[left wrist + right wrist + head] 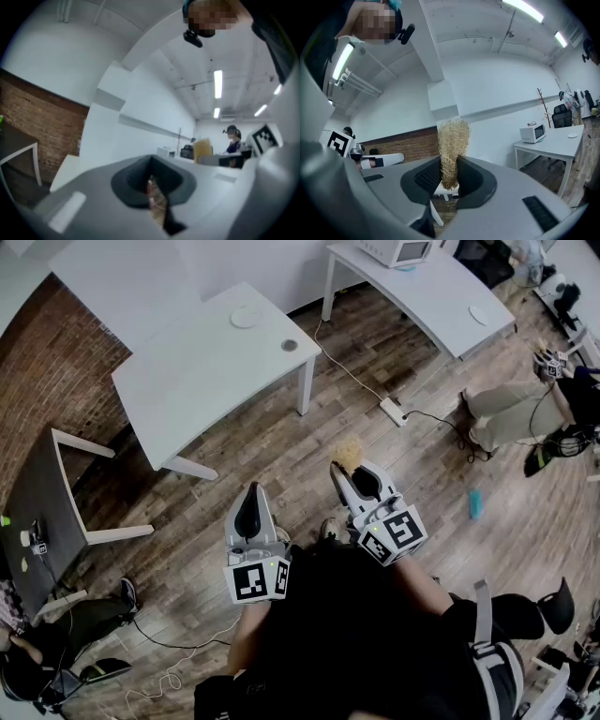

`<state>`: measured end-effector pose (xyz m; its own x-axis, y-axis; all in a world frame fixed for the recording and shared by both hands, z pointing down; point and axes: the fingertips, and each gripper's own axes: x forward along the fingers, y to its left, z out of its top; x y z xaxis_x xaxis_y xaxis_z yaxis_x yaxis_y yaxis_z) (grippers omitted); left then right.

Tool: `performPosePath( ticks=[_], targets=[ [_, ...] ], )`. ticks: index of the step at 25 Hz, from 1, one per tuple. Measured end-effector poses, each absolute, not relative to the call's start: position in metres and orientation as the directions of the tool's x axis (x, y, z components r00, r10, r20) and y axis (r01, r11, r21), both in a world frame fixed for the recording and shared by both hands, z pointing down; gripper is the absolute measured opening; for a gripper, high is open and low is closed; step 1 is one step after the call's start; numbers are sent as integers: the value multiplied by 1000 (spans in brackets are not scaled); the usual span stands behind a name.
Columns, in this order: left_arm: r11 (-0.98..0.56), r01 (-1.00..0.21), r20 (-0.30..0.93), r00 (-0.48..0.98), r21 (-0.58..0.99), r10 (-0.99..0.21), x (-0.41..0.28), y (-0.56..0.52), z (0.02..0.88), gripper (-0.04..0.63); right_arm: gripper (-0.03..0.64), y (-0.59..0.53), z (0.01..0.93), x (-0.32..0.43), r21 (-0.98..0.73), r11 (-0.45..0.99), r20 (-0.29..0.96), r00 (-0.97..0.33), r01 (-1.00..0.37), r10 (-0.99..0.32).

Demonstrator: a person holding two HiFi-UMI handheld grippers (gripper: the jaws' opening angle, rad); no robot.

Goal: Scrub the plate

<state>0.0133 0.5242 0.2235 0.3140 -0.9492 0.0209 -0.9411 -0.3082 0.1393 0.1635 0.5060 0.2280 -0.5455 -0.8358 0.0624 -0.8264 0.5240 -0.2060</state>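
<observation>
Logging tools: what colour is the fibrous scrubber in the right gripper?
The fibrous scrubber is pale straw-yellow, clearest in the right gripper view.

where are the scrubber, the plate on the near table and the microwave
scrubber [452, 138]: right gripper view, its fibres just above the jaws.
plate [245, 317]: head view, its centre, on the near white table [187, 371].
microwave [533, 133]: right gripper view, its front face.

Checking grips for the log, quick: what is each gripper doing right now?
Left gripper: closed, nothing held.
Right gripper: closed on a straw-coloured scrubber.
</observation>
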Motion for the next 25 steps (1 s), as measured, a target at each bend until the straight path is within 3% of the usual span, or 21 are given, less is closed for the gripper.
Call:
performPosePath(
  ticks=[25],
  targets=[
    [-287,-946,76,301,154,-951,66,529,235,-3,74,509,242,216,-275,532,90,-572,-801,-815]
  ],
)
